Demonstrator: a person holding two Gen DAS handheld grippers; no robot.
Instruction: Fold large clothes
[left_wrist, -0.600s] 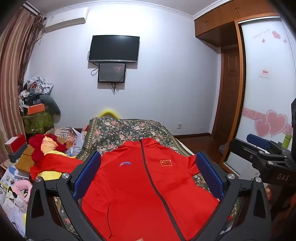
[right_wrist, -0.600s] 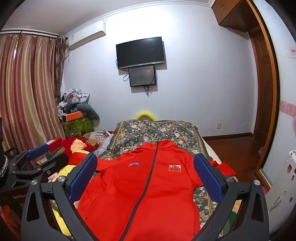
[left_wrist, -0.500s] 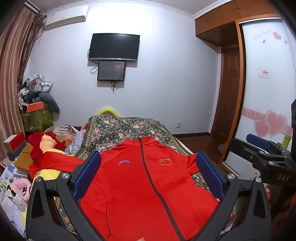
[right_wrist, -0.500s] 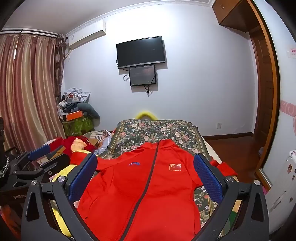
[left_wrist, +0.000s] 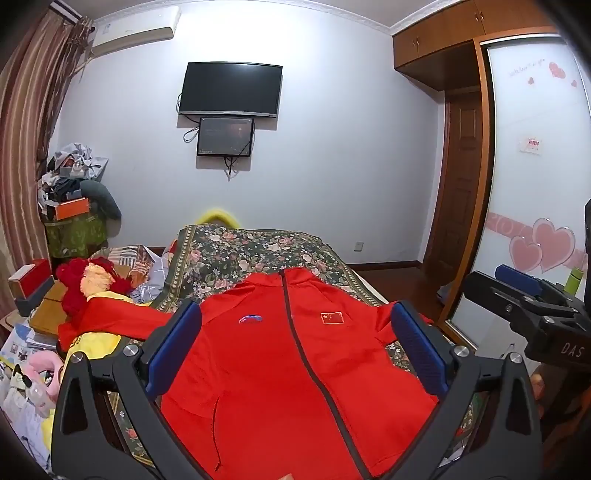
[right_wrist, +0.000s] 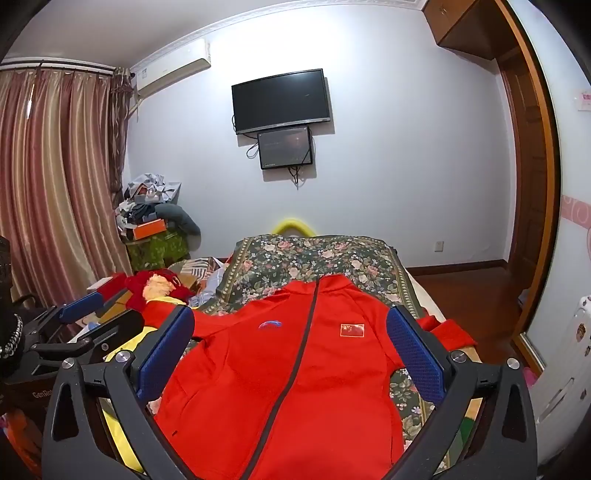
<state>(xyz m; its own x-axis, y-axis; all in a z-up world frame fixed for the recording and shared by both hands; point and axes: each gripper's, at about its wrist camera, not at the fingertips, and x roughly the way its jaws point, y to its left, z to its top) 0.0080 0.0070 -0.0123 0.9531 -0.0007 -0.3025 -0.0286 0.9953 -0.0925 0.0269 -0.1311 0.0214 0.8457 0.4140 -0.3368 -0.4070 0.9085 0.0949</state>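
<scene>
The red jacket (left_wrist: 280, 369) lies front up and zipped on the bed (left_wrist: 236, 254), directly ahead of and below both claws, neither of which touches it. The left claw (left_wrist: 295, 347) stands released, its blue pads spread wide with nothing between them, and through that gap the jacket's chest and dark zip show. The right claw (right_wrist: 291, 347) is likewise released and empty, framing nearly the same stretch of cloth from slightly further right. The jacket's long axis runs away from the claws: hem nearest, collar at the far end toward the wall with the television (left_wrist: 231, 90), the zip marking the centre line. One sleeve (left_wrist: 110, 321) stretches out to the left over the clutter beside the bed, toward the red plush toy (left_wrist: 92, 280); the other sleeve (right_wrist: 450, 332) trails off the right edge of the floral bedspread. By that layout the left claw looks better placed for the left sleeve and the right claw for the right sleeve, each a sideways reach from where it hangs. Folding has apparently not begun, since the garment is spread flat, and bringing the sleeves in across the body seems the likely first step.
</scene>
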